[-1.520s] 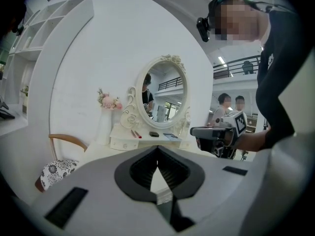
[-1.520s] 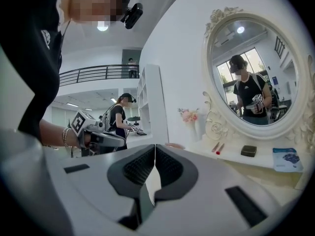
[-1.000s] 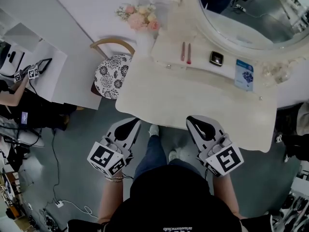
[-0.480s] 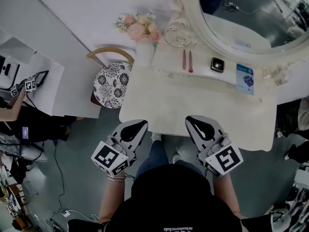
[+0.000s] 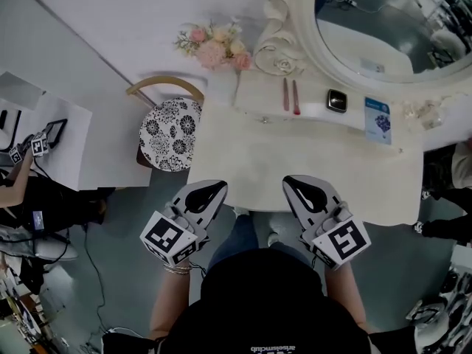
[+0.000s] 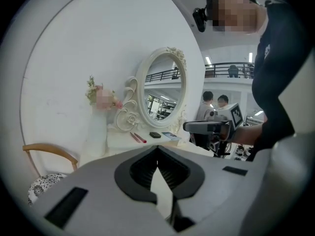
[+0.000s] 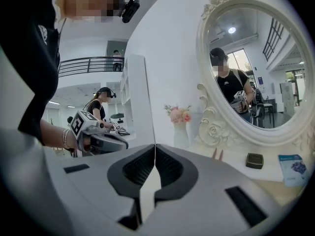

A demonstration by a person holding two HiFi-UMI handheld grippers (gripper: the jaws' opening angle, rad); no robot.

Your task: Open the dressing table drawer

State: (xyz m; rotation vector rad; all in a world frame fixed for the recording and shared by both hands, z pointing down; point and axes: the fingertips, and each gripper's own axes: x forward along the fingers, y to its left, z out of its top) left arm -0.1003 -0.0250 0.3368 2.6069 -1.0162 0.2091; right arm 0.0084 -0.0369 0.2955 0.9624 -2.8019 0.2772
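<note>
The cream dressing table (image 5: 295,161) stands in front of me, with an oval mirror (image 5: 383,28) at its back. Two small knobs (image 5: 263,119) show on the raised shelf's front; the table's own front face is hidden from above. My left gripper (image 5: 214,188) hovers at the table's near left edge, jaws shut on nothing. My right gripper (image 5: 292,181) hangs just over the near edge, also shut and empty. In the left gripper view the closed jaws (image 6: 157,149) point at the table top (image 6: 142,146). The right gripper view shows its closed jaws (image 7: 155,149) facing the mirror (image 7: 261,68).
A chair with a patterned seat (image 5: 168,127) stands left of the table. A vase of pink flowers (image 5: 214,39), two thin red sticks (image 5: 290,94), a black compact (image 5: 337,100) and a blue card (image 5: 382,120) lie on the shelf. A white desk (image 5: 51,131) is far left.
The table sits closer under me than a second ago. Both grippers have edged forward to its near edge, the left one also drifting right. Both stay shut.
</note>
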